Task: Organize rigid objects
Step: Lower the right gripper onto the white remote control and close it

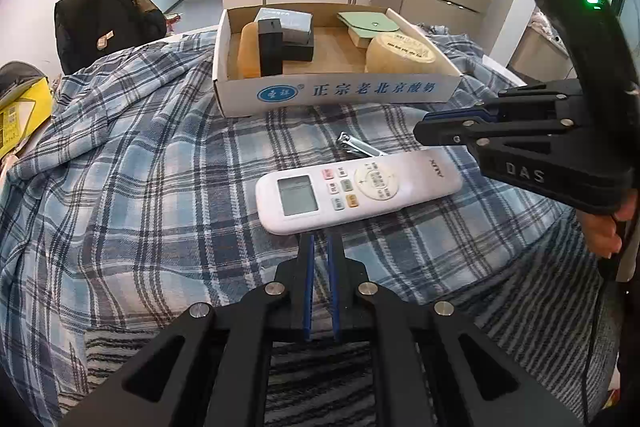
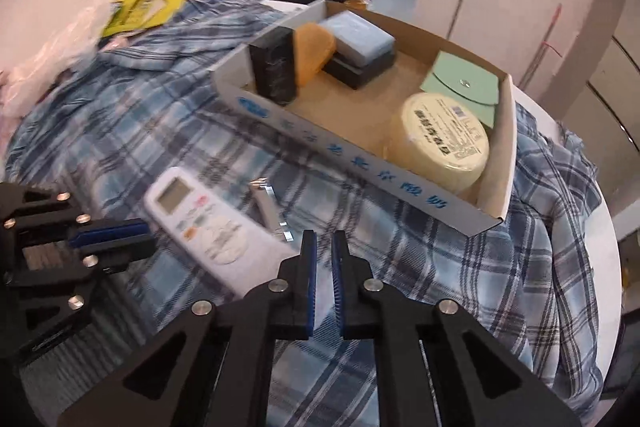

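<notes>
While the white remote control lies face up on the plaid cloth, the left gripper sits just at its near edge, fingers pressed together and pinching nothing. Near the remote's far end, the right gripper is also drawn together and empty. Silver nail clippers lie just beyond the remote, before the cardboard box.

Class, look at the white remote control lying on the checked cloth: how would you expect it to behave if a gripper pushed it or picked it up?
The remote control looks like a stiff plastic slab, so it probably won't bend. Lying flat, it should slide rather than roll, though the soft checked cloth may bunch. Its smooth casing might slip between narrow pads.
</notes>
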Action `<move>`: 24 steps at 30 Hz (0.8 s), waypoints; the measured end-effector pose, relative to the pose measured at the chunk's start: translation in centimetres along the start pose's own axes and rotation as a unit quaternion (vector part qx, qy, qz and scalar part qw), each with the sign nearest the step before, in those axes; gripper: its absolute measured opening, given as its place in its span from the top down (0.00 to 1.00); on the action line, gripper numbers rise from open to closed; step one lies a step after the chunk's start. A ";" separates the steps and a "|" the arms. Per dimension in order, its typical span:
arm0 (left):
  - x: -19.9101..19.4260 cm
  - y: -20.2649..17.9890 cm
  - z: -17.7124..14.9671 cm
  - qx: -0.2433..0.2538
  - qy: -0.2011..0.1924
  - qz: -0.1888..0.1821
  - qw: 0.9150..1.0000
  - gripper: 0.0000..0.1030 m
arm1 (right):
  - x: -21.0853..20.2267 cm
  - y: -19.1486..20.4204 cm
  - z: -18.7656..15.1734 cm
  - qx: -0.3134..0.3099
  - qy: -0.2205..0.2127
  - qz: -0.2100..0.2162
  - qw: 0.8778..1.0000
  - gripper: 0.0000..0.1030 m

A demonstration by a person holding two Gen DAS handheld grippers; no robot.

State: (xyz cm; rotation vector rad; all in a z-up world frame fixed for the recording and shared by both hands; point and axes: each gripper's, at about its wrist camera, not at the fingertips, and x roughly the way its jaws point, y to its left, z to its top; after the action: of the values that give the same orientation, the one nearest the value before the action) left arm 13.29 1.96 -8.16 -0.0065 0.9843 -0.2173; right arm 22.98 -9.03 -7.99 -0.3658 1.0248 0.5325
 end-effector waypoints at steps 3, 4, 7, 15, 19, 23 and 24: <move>0.4 0.1 0.2 -0.003 0.005 0.001 1.000 0.93 | 0.6 -0.2 -0.3 0.004 0.012 0.008 1.000 0.93; 0.4 0.1 0.2 -0.004 0.006 0.000 1.000 0.93 | 0.7 -0.3 -0.4 0.009 0.016 0.020 1.000 0.93; 0.4 0.1 0.2 -0.004 0.004 0.002 1.000 0.93 | 0.5 -0.2 -1.0 0.017 0.033 0.058 0.998 0.93; -1.1 1.8 0.5 -0.052 -0.039 0.028 0.997 0.93 | -1.3 2.0 -1.0 0.000 -0.012 0.095 0.995 0.93; -1.6 2.6 0.6 -0.066 -0.051 0.032 0.996 0.93 | -1.0 3.1 -0.2 -0.023 -0.019 0.112 0.993 0.92; -1.6 2.3 0.5 -0.052 -0.057 0.022 0.997 0.93 | -0.1 3.5 0.2 -0.031 -0.008 0.132 0.991 0.81; -1.7 2.3 0.5 -0.053 -0.059 0.019 0.997 0.93 | 0.0 3.5 0.2 -0.033 -0.007 0.130 0.991 0.68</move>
State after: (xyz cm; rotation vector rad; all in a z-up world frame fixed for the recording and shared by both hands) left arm 13.18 4.49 -6.69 -0.0958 0.8774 -0.1287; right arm 21.10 -6.02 -8.07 -0.2867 1.0494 0.8041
